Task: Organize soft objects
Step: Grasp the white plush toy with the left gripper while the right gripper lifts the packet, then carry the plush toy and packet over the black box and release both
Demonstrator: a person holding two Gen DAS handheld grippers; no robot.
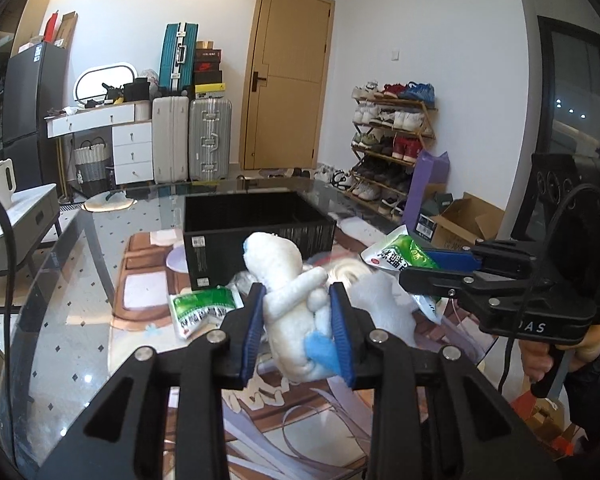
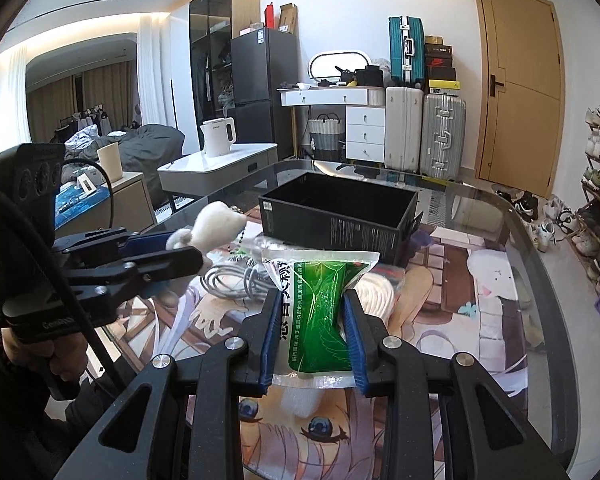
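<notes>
1. The left gripper (image 1: pixel 298 300) is clenched on a white plush toy (image 1: pixel 288 300) with blue patches; its blue pads press the toy's body from both sides, and the toy is lifted off the table with its head pointing toward the box.
2. The right gripper (image 2: pixel 312 308) is clamped on a green packet (image 2: pixel 320 312) with a clear sealed edge, squeezing it in at the middle. The packet hangs above the table.
3. From the left camera, the right gripper (image 1: pixel 420 270) shows at the right with the packet sticking out of its tip, and a hand (image 1: pixel 540 360) grips its handle.
4. Under both grippers lies a printed cartoon mat (image 2: pixel 440 320) on a glass table (image 2: pixel 540 280).
5. On the mat, a second green packet (image 1: pixel 200 308) lies left of the toy, and a white furry thing (image 1: pixel 384 304) lies just behind the toy.
6. A coil of grey cable (image 2: pixel 232 280) and a bundle of white rope (image 2: pixel 376 292) lie on the mat behind the held packet.
7. Farther back stands an open black box (image 2: pixel 340 228), near the middle of the table.
8. Beyond the table are suitcases (image 1: pixel 192 144), a wooden door (image 1: pixel 288 80) and a shoe rack (image 1: pixel 392 140).
</notes>
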